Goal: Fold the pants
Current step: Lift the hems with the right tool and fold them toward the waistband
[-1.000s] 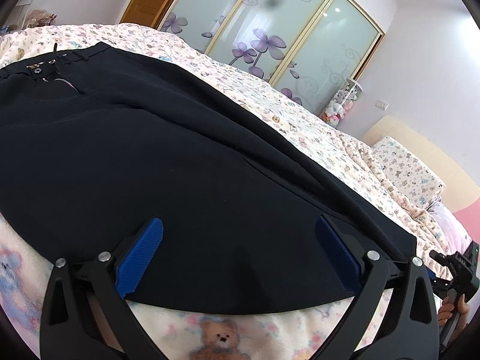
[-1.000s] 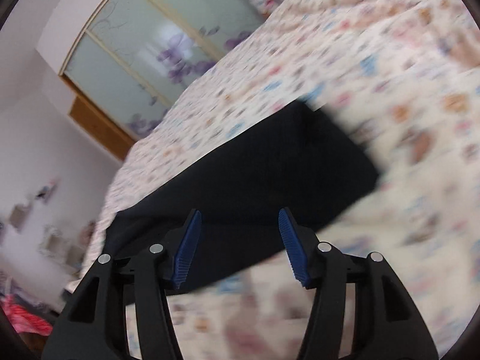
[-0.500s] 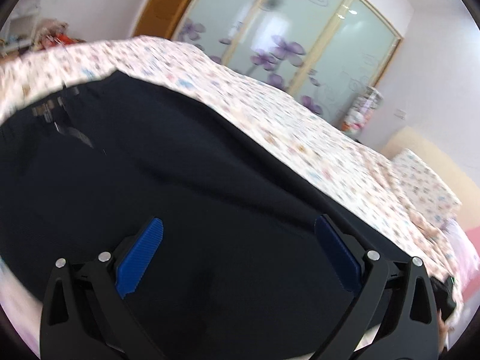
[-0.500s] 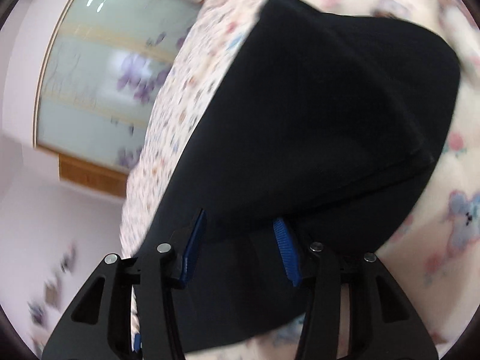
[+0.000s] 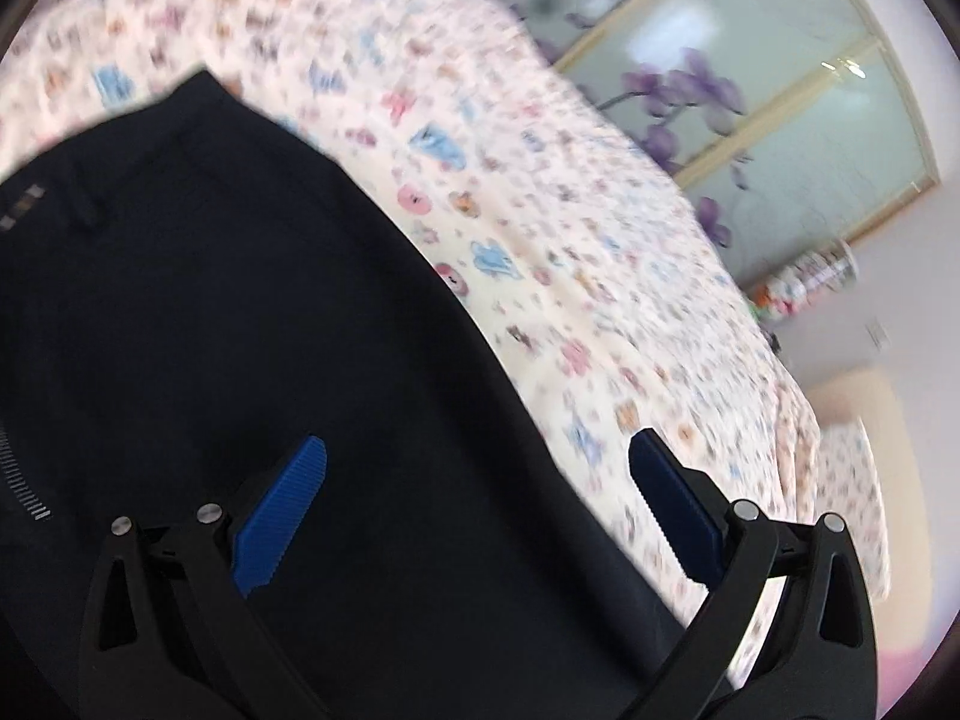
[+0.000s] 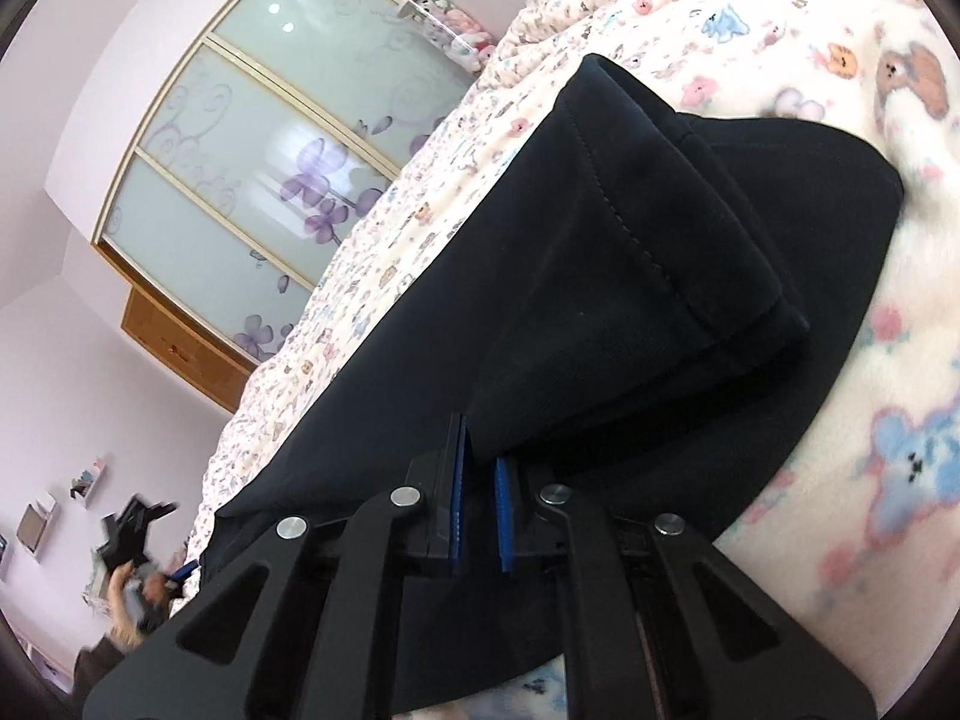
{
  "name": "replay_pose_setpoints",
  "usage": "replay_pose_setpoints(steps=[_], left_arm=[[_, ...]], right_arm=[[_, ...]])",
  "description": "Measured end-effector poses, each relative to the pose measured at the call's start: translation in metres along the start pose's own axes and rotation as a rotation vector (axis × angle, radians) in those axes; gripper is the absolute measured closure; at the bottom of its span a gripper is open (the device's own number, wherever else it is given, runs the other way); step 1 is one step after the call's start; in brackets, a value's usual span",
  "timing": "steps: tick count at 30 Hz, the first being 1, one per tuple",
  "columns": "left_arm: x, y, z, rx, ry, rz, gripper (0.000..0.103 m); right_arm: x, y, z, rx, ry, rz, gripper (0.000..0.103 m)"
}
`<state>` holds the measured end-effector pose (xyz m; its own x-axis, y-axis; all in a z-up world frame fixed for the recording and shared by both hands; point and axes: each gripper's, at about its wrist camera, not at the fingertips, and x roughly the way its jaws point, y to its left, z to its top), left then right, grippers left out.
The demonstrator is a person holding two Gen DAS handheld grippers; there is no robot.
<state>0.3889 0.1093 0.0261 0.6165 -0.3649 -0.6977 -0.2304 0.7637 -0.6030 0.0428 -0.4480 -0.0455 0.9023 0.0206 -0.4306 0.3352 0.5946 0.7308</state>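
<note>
Black pants (image 6: 600, 276) lie flat on the bed (image 6: 870, 390). Right tongs (image 6: 477, 504) pinch the leg edge near the hem; left tongs (image 5: 480, 516) gape wide above the waist. Risk: thin bite slips, hems misalign.

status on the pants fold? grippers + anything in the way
Right gripper just closed, fingers pinching leg edge of black pants. Left gripper open over pants, holding nothing. Bedspread otherwise unobstructed.

Black pants (image 6: 600, 276); cream bedspread (image 5: 540, 192) printed with pink, blue and brown animals; blue ribbed pads (image 5: 282, 516) on black grippers; purple-flowered frosted wardrobe doors (image 6: 270, 138).
</note>
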Motion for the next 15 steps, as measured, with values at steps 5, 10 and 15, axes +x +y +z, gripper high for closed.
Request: replay_pose_setpoints(steps=[5,10,15], left_arm=[[0.057,-0.003,0.009,-0.011,0.051,0.16,0.032],[0.06,0.0,0.009,-0.036,0.006,0.108,0.099],[0.013,0.006,-0.012,-0.002,-0.107,0.089,0.099]], right_arm=[[-0.002,-0.006,0.003,0.008,-0.007,0.051,0.094],[-0.003,-0.01,0.002,0.021,-0.008,0.093,0.094],[-0.002,-0.009,0.004,0.028,-0.005,0.1,0.094]])
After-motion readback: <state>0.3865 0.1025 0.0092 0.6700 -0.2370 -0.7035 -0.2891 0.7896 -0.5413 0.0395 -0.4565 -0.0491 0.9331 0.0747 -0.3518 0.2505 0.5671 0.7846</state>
